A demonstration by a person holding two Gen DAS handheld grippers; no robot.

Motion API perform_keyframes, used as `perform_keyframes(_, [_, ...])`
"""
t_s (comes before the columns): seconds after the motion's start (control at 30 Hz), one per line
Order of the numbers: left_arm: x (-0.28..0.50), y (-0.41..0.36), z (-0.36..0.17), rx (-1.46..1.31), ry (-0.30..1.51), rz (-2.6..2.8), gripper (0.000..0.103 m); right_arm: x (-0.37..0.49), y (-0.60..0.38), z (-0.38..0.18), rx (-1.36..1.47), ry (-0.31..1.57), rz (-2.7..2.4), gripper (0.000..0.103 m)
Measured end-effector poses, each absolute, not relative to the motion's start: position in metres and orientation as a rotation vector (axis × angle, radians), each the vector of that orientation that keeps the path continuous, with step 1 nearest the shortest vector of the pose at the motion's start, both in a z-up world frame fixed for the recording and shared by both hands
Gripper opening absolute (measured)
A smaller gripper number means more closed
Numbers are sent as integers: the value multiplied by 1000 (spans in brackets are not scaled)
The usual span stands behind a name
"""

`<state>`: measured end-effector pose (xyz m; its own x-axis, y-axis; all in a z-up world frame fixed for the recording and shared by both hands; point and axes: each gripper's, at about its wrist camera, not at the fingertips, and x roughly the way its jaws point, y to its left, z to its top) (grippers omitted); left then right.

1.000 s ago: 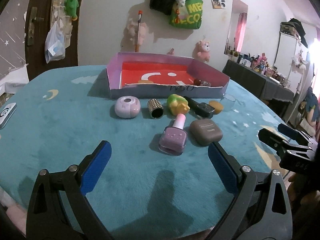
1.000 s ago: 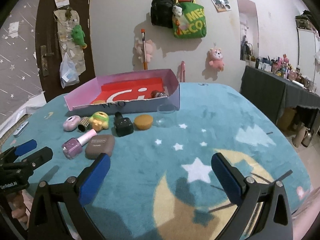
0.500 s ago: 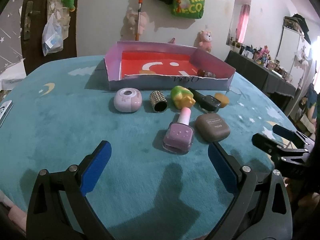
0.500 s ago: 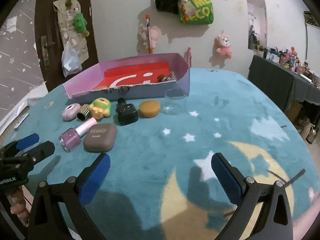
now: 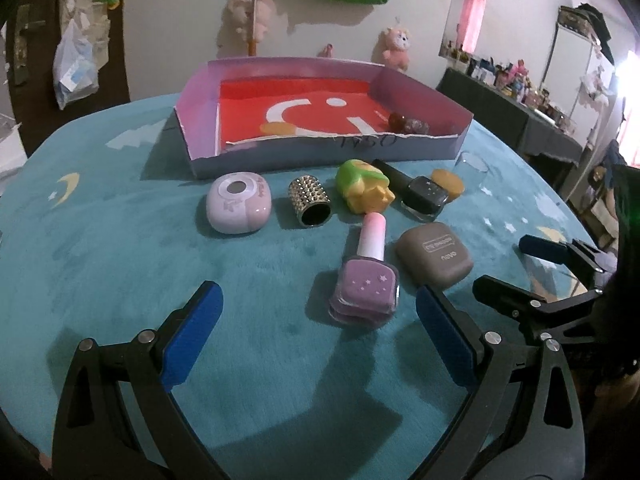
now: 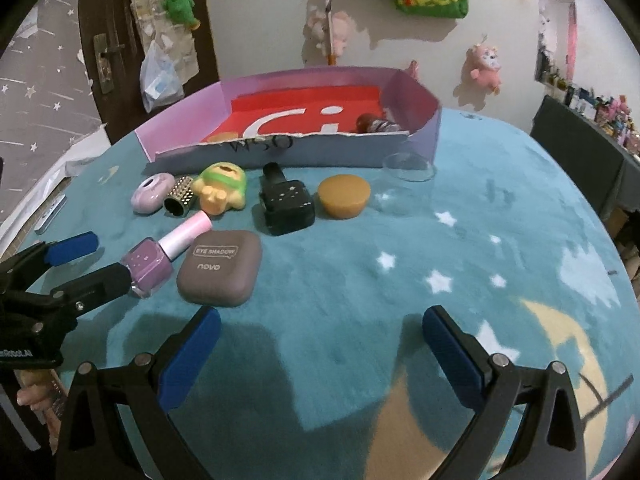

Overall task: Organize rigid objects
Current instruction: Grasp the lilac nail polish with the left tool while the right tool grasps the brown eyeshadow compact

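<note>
Lilac nail polish bottle (image 5: 367, 284) lying flat, pink cap, possibly star-speckled

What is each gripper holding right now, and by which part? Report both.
Nothing is held. The left gripper is open, its fingers short of the purple nail polish bottle. The right gripper is open over bare blue rug.
</note>
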<state>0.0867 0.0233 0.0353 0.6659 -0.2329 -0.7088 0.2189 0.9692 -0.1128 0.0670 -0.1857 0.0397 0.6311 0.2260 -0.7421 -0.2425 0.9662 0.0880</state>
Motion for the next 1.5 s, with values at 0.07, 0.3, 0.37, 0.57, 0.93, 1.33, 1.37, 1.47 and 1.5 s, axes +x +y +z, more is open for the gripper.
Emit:
perform_keyframes(0.07, [92,25,34,-7,823,-255,99,71,-183,40,-20,863,285,103])
perform_keyframes(0.3, [102,29,32,5,872,-294,99,89,-170,45,-34,897,347,103])
perform_keyframes(0.37, [102,30,33,16,876,-304,99,93,-167,47,-28,904,367,103])
perform_keyframes(0.57, [101,31,34,38,878,-324,99,108,-157,45,-13,947,408,103])
perform_keyframes(0.93, [104,30,34,39,883,-335,99,113,-151,44,-17,969,408,103])
perform_keyframes(1.33, [103,24,33,52,885,-349,99,107,-173,48,-50,952,434,103])
perform_keyframes(1.37, [103,22,33,56,883,-353,98,105,-174,48,-50,949,447,103])
perform_keyframes(1.47, [105,20,33,55,878,-353,96,104,-176,48,-52,943,464,100])
perform_keyframes(1.5, [105,20,33,54,874,-357,90,103,-176,48,-53,939,468,97])
